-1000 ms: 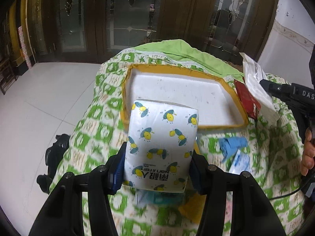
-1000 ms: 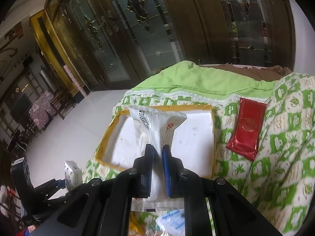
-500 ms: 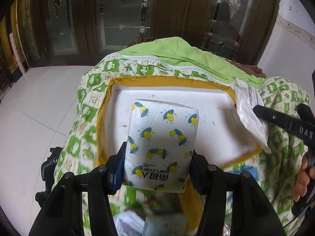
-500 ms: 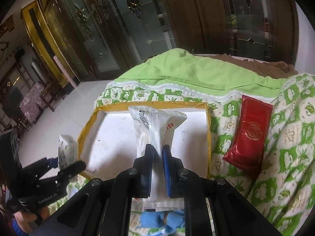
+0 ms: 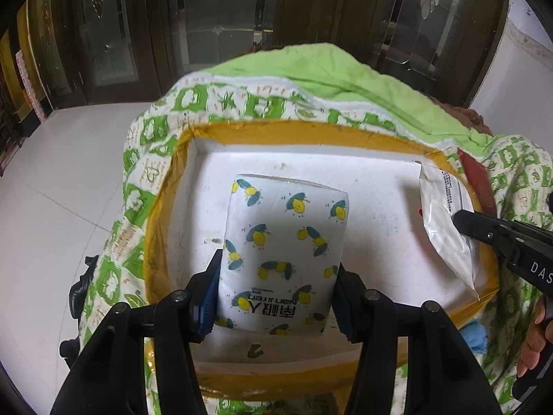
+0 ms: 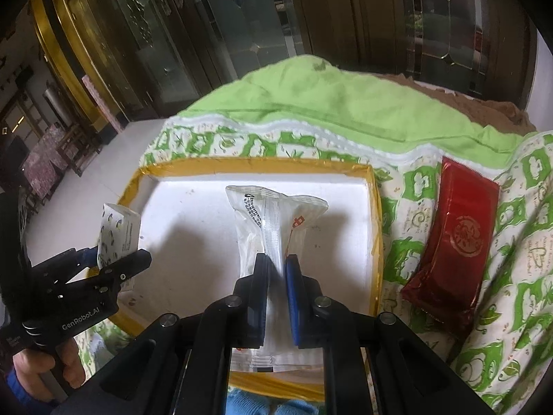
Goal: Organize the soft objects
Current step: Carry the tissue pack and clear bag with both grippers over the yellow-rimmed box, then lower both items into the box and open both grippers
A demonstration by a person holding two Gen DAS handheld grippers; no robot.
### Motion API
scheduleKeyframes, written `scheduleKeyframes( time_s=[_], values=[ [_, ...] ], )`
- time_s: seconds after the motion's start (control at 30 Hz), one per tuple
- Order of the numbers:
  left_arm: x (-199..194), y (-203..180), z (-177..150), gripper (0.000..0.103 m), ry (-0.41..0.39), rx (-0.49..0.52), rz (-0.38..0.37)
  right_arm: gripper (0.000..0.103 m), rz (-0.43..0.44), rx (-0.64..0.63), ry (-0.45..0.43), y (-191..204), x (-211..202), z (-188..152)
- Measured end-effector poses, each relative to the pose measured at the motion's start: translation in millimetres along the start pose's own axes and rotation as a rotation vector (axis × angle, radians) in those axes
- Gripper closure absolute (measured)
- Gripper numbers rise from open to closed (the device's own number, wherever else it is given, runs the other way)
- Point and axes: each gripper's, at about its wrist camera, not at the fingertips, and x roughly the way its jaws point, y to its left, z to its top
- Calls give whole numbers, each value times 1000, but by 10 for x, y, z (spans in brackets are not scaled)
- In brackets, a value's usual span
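White bee-print tissue pack [image 5: 283, 252] sits clamped in your left gripper [image 5: 276, 294] over the yellow-rimmed white tray [image 5: 345, 138]; your right gripper [image 6: 276, 276] pinches a crinkled white plastic packet [image 6: 273, 218], apparently above it too.

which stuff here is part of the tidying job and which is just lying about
In the job:
- tissue pack, held by left gripper
- white sachet, held by right gripper
- white tray, under both
- red packet, probably next

Lying about:
- green quilt
- blue item, partly hidden

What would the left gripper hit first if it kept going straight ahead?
Likely the white floor of the tray: the left gripper, shut on the tissue pack, points down into it. Depth is unclear.
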Motion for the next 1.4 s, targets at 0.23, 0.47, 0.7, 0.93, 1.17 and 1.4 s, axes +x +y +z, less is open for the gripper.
scheduleKeyframes(
  time_s=[0.23,0.47,0.7,0.93,1.17,1.4],
  values=[
    [65,54,-80,49,13,-5,11,92,-25,-9,28,-13,143,-31],
    [54,44,-114,49,7,11,31,91,-46,-18,25,-12,151,-65],
    [-3,58,-153,32,-2,9,31,86,-20,13,14,-36,134,-99],
    [-171,36,-206,23,-37,3,26,68,17,66,-13,-87,57,-137],
    [-590,24,-462,15,-109,-15,4,52,47,100,-93,-61,-212,-200],
    [-938,67,-894,9,-153,-36,10,19,79,116,-190,23,-596,-415]
  ],
)
